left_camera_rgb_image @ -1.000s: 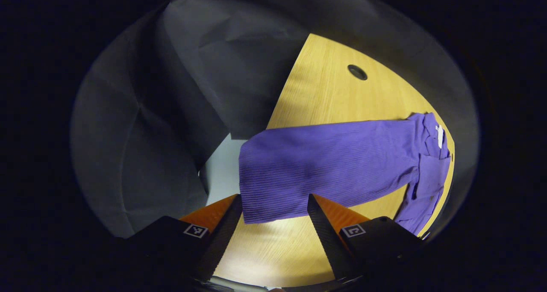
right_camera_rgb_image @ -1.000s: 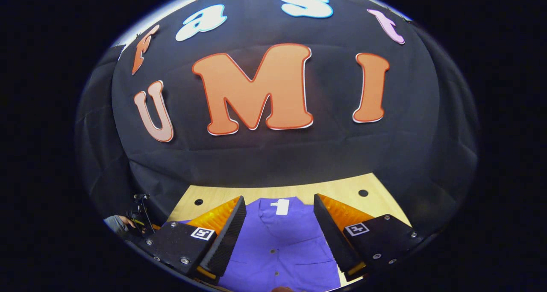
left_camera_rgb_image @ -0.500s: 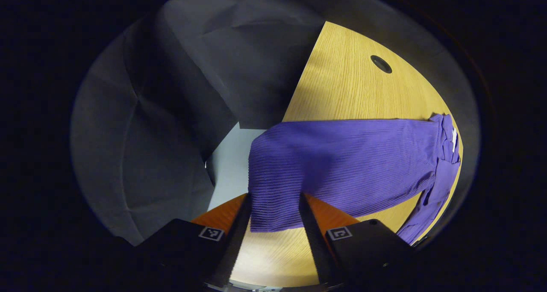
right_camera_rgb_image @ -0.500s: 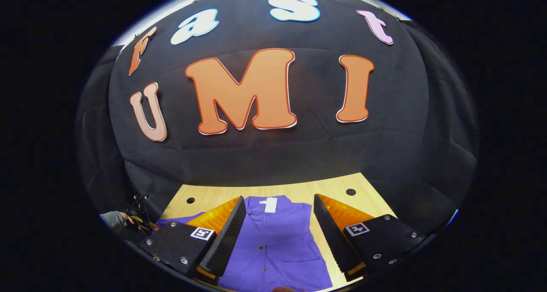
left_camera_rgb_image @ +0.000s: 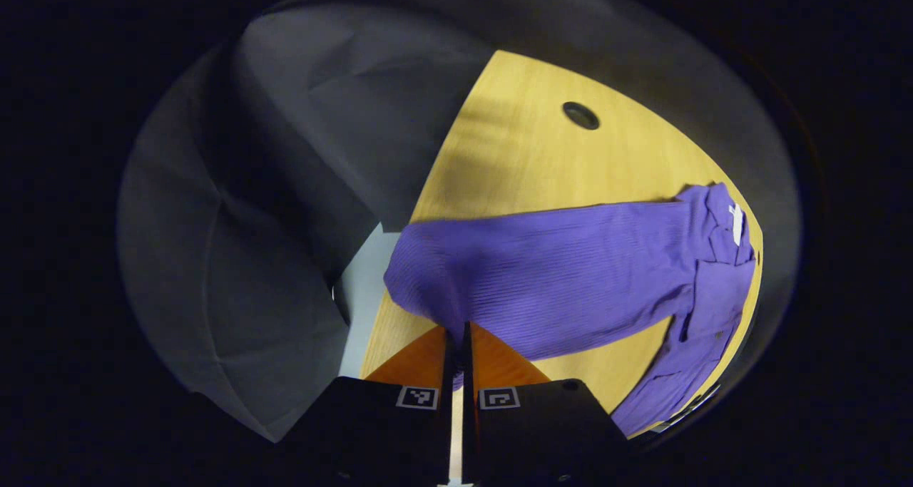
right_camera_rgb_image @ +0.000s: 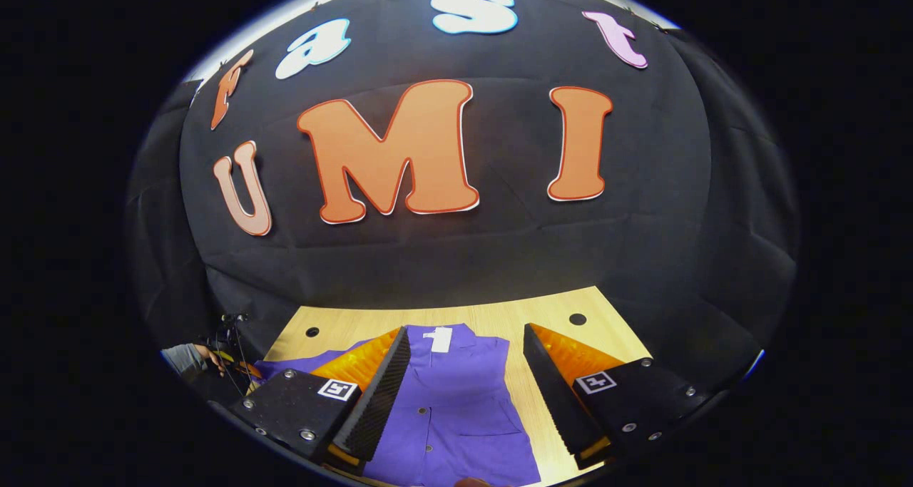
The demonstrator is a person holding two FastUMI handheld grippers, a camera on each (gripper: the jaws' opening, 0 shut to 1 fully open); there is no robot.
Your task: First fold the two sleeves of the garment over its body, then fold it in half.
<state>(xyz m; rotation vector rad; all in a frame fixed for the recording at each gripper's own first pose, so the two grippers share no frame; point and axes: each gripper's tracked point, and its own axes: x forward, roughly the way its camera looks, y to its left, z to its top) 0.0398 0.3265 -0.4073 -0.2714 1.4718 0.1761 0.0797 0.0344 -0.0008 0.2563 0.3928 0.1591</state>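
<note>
In the left gripper view, my left gripper (left_camera_rgb_image: 456, 362) has closed: a second ago its fingers stood spread on either side of the cuff end of the ribbed purple sleeve (left_camera_rgb_image: 542, 273), and now they are pressed together with a sliver of that purple fabric caught between them. The cuff edge has bunched and lifted a little off the light wooden table (left_camera_rgb_image: 528, 159), so I judge the first sleeve is gripped and ready to be carried over the body of the purple button-front shirt (left_camera_rgb_image: 713, 259), which lies at the far right of this view with its white neck label showing. The gripper sits low, near the table's left edge, pointing along the sleeve.

In the right gripper view, my right gripper (right_camera_rgb_image: 463, 394) hovers above the shirt's front, fingers spread wide and holding nothing, aimed toward the collar. The view has drifted slightly; otherwise it is as before. A sleeved hand (right_camera_rgb_image: 191, 359) shows at the far left.
</note>
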